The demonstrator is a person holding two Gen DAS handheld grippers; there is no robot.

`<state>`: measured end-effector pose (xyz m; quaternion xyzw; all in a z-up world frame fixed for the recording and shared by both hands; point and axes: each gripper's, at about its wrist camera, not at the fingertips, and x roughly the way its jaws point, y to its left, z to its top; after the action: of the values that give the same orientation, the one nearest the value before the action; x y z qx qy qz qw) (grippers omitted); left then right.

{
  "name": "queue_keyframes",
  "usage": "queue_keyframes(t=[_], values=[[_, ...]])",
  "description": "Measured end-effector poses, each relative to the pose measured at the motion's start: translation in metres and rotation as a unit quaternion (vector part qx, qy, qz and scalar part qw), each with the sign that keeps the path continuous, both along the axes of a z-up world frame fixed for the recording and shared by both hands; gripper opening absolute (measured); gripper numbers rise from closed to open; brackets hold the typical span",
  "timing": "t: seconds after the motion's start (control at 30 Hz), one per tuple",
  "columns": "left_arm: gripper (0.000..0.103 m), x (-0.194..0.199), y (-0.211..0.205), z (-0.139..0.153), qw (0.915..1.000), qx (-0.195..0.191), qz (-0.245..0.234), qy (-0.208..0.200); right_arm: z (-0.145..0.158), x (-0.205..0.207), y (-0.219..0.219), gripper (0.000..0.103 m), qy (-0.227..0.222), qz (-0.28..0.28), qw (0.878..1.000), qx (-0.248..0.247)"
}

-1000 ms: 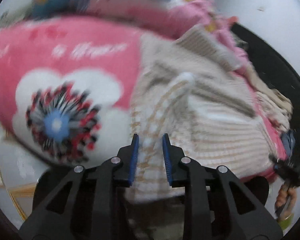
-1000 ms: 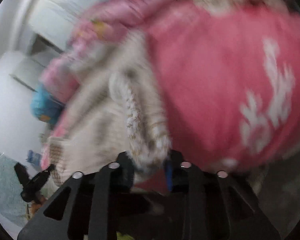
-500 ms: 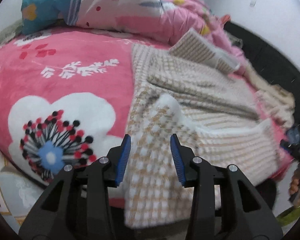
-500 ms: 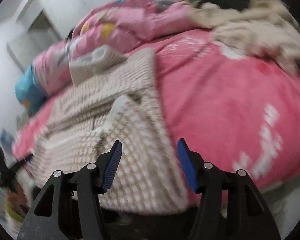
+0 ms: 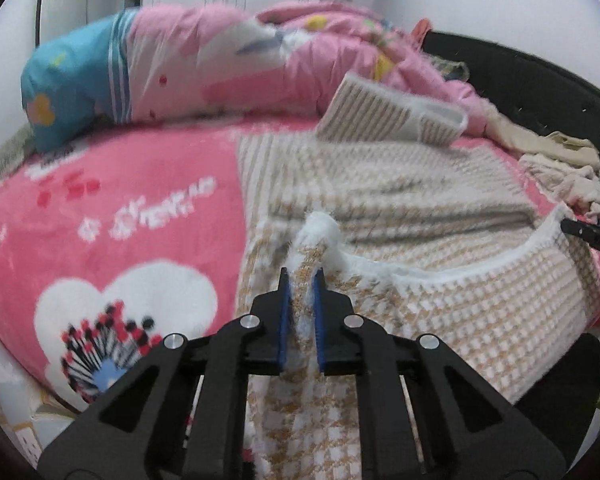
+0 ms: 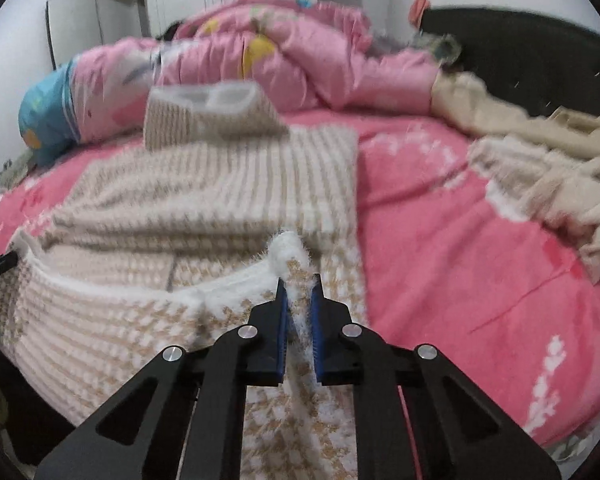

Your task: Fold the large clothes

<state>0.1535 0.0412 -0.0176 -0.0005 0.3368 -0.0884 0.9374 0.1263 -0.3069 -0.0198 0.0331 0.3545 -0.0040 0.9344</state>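
Beige-and-white checked knit garment [image 5: 400, 200] lay spread over the right half of the pink flowered bed cover [image 5: 120, 220], its near hem hanging off the bed's front edge. Left gripper [image 5: 301, 312] was clamped tight on a pinched fold of the white-trimmed hem; right gripper [image 6: 299, 316] clamped the same way on the hem's other corner. Fabric looked thick, soft, floppy, fairly light, likely stretchy and not slippery. Hem corners seemed the right hold; expect sag between them.
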Motion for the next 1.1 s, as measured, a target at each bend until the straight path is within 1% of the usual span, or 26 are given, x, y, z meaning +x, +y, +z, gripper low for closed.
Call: queue_keyframes(t=[0.1,0.13,0.2,0.27,0.3,0.37,0.43,0.5,0.53,0.57,0.63,0.7,0.77,0.8,0.83,0.9,0.93,1.0,1.03,1.07,1.1], values=[[0.01,0.003,0.002,0.021,0.9995,-0.003,-0.003,-0.03,0.018,0.001,-0.009,0.01,-0.027,-0.008,0.999,0.023],[0.01,0.008,0.002,0.025,0.9993,-0.004,-0.004,-0.036,0.021,0.005,-0.011,0.01,-0.032,-0.01,0.999,0.027],[0.01,0.021,0.001,0.025,0.9994,0.0,-0.003,-0.035,0.017,0.016,-0.013,0.01,-0.033,-0.014,0.999,0.03],[0.01,0.041,0.002,0.011,0.9998,-0.008,-0.002,-0.016,0.002,0.034,-0.016,0.01,-0.018,-0.017,0.999,0.041],[0.01,0.048,0.002,0.003,0.9999,-0.012,-0.001,-0.004,-0.011,0.046,-0.018,0.01,-0.003,-0.018,0.999,0.047],[0.01,0.063,0.005,-0.015,0.9994,-0.021,0.007,0.027,-0.022,0.057,-0.02,0.01,0.012,-0.02,0.998,0.057],[0.01,0.064,0.009,-0.018,0.9989,-0.032,0.01,0.032,-0.018,0.058,-0.019,0.01,0.002,-0.016,0.998,0.061],[0.01,0.06,0.013,-0.015,0.9989,-0.04,0.013,0.021,-0.014,0.058,-0.015,0.01,-0.007,-0.012,0.999,0.052],[0.01,0.062,0.014,-0.017,0.9989,-0.039,0.014,0.023,-0.016,0.06,-0.014,0.01,-0.004,-0.01,0.999,0.049],[0.01,0.065,0.015,-0.022,0.9986,-0.039,0.017,0.032,-0.022,0.064,-0.014,0.01,0.005,-0.01,0.999,0.048],[0.011,0.074,0.014,-0.036,0.9975,-0.036,0.021,0.057,-0.046,0.076,-0.016,0.011,0.039,-0.008,0.998,0.044],[0.015,0.082,0.012,-0.052,0.9966,-0.028,0.022,0.074,-0.058,0.078,-0.023,0.012,0.051,-0.006,0.996,0.068],[0.016,0.081,0.009,-0.053,0.9972,-0.016,0.021,0.069,-0.05,0.073,-0.028,0.022,0.048,-0.014,0.996,0.078],[0.016,0.08,0.007,-0.051,0.9974,-0.006,0.02,0.068,-0.042,0.066,-0.031,0.041,0.046,-0.037,0.996,0.068],[0.016,0.08,0.007,-0.05,0.9974,-0.004,0.021,0.069,-0.036,0.06,-0.034,0.047,0.04,-0.046,0.996,0.068],[0.016,0.079,0.007,-0.05,0.9973,-0.004,0.022,0.07,-0.014,0.037,-0.037,0.047,0.011,-0.047,0.995,0.091],[0.016,0.08,0.007,-0.05,0.9972,-0.005,0.023,0.071,-0.006,0.028,-0.036,0.047,0.0,-0.043,0.995,0.094],[0.016,0.081,0.008,-0.05,0.997,-0.009,0.026,0.073,0.01,0.01,-0.015,0.047,-0.021,0.004,0.995,0.093],[0.017,0.081,0.008,-0.05,0.9969,-0.01,0.027,0.073,0.013,0.006,-0.005,0.047,-0.023,0.029,0.995,0.095],[0.017,0.081,0.008,-0.049,0.9968,-0.014,0.028,0.074,0.013,0.005,0.012,0.047,-0.017,0.07,0.992,0.101],[0.018,0.082,0.007,-0.048,0.9967,-0.016,0.029,0.074,0.01,0.007,0.024,0.047,-0.009,0.097,0.99,0.102]])
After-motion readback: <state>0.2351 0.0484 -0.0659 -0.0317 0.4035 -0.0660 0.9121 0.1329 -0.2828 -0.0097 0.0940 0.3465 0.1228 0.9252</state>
